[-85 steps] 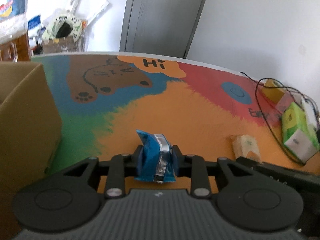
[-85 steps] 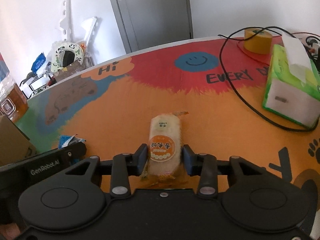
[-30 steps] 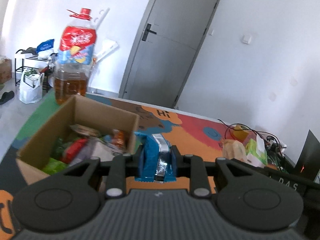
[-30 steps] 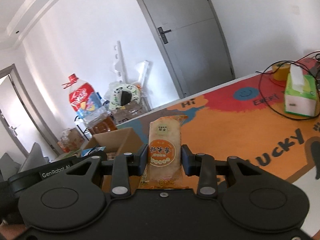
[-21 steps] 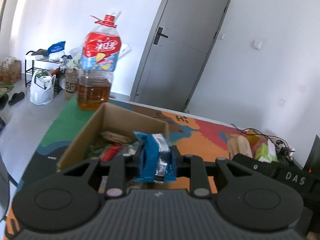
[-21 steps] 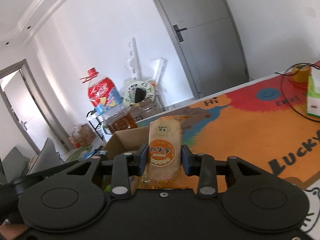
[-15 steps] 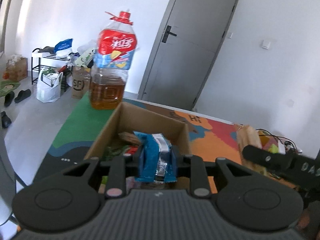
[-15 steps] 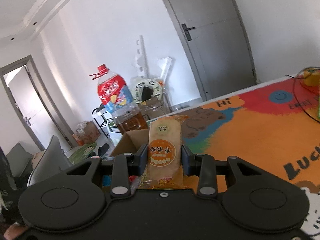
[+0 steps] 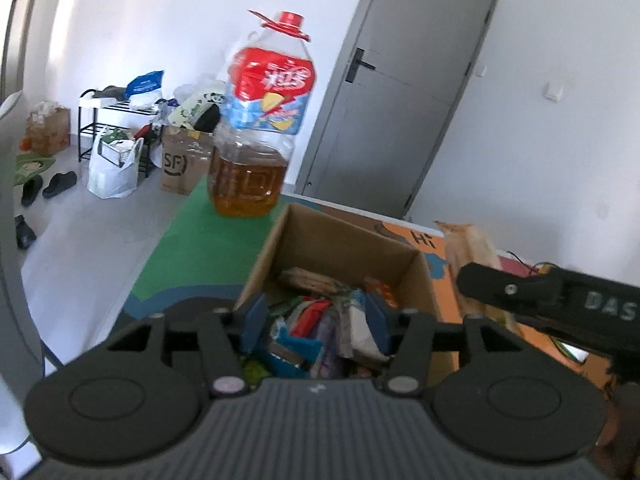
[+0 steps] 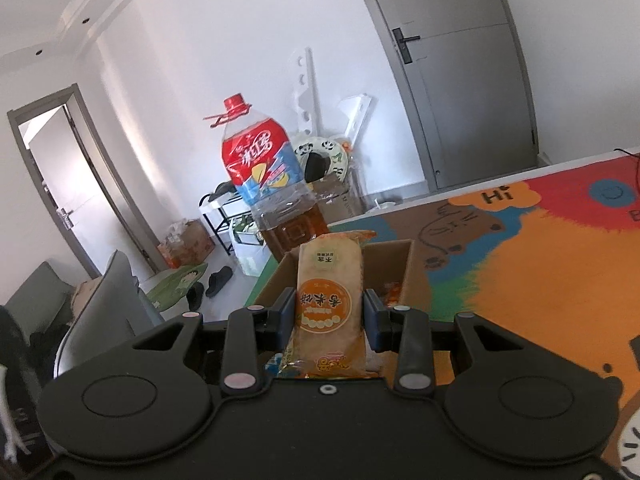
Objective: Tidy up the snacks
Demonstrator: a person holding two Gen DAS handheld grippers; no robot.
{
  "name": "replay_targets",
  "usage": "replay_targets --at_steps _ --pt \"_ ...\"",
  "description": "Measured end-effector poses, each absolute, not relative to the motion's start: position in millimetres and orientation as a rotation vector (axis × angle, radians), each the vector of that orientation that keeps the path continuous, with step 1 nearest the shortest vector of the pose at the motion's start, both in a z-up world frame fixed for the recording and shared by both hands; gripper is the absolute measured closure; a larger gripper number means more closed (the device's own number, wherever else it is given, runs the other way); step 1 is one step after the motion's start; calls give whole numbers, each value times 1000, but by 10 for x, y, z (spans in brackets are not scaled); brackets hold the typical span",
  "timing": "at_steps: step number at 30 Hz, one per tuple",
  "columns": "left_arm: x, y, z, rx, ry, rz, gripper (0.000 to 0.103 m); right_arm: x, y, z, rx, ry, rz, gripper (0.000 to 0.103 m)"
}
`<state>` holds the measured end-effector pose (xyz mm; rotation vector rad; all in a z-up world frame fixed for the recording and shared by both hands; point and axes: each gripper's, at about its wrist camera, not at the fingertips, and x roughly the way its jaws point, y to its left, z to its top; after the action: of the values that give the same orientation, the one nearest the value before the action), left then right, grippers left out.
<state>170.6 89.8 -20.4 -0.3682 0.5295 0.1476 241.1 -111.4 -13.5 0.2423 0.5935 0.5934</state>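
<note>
My left gripper (image 9: 316,322) hovers over an open cardboard box (image 9: 340,240) full of snack packets, and its jaws are opening with nothing pressed between the blue pads. A blue snack packet (image 9: 296,346) lies loose in the box just under them. In the right wrist view my right gripper (image 10: 329,312) is shut on a pale rice-cracker packet (image 10: 328,268) with an orange round label, held upright just short of the box (image 10: 392,260). That same packet (image 9: 466,248) shows beside the box's right wall in the left wrist view.
A large oil bottle (image 9: 260,128) with a red cap stands on the table just behind the box. The colourful table mat (image 10: 540,272) stretches to the right. Beyond the table's left edge is floor with bags, shoes and a carton (image 9: 180,164).
The left jaws have come apart and the blue packet has dropped from them into the box. Both grippers have travelled toward the box; the right still grips its packet.
</note>
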Motion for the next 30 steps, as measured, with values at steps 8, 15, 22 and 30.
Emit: replay_targets --at_steps 8,15,22,30 --pt "1552 1103 -225 -404 528 182 36 2366 -932 -188 193 613 592 48" --pt "1415 1061 -215 -381 525 163 20 2225 -1175 -214 201 633 551 34" --pt "1329 952 -150 -355 529 154 11 2071 -1581 -167 215 619 522 14" --pt "1183 673 -48 -290 550 128 6 1864 -2077 -95 235 602 485 0"
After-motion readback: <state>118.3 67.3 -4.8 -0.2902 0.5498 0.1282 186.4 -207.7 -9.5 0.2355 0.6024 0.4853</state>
